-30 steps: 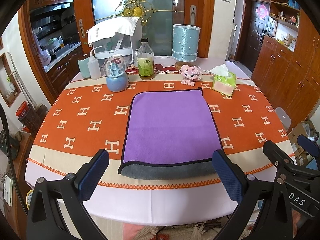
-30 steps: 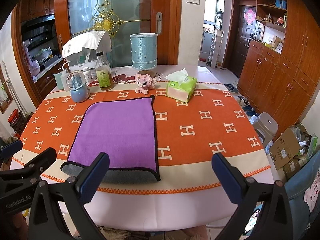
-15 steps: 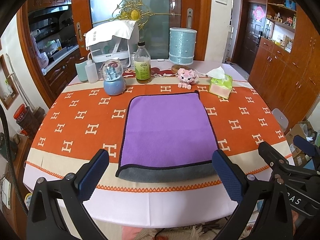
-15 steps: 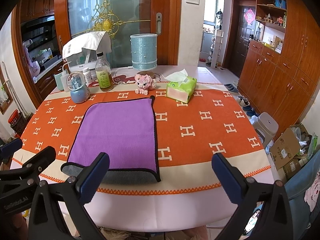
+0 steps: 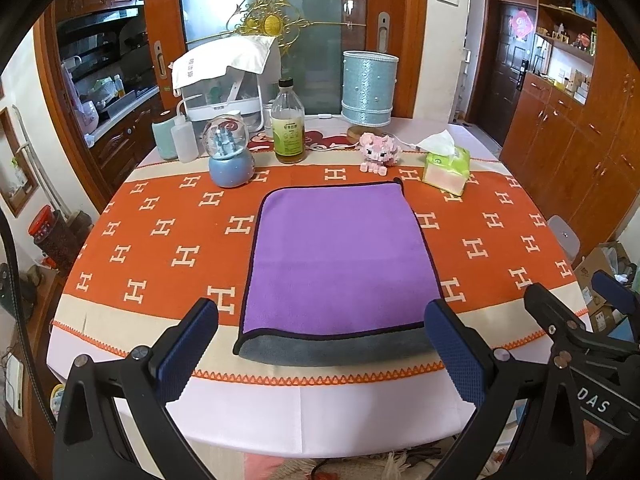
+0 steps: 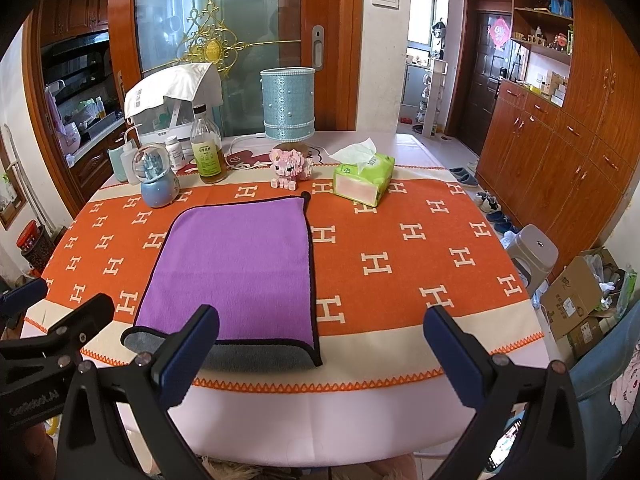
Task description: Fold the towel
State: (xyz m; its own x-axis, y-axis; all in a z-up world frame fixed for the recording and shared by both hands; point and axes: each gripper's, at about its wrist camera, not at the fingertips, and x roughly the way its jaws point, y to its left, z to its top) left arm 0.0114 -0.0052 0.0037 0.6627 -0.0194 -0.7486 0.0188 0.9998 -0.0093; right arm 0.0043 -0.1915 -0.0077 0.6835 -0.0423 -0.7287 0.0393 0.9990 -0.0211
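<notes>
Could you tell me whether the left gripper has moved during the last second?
Yes. In its own view the towel and snow globe sit lower and slightly left, so the left gripper has tilted upward a little.

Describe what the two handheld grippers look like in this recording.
Both are black plastic frames with visible screws. The left gripper and right gripper each have two wide fingers faced with textured dark blue pads. White lettering marks the bodies, "DAS" readable on the right one. No cables or sleeves visible.

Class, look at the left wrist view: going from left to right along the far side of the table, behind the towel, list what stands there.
Mint cup → white squeeze bottle → snow globe → glass bottle → blue lamp → pink pig toy → tissue pack.
</notes>
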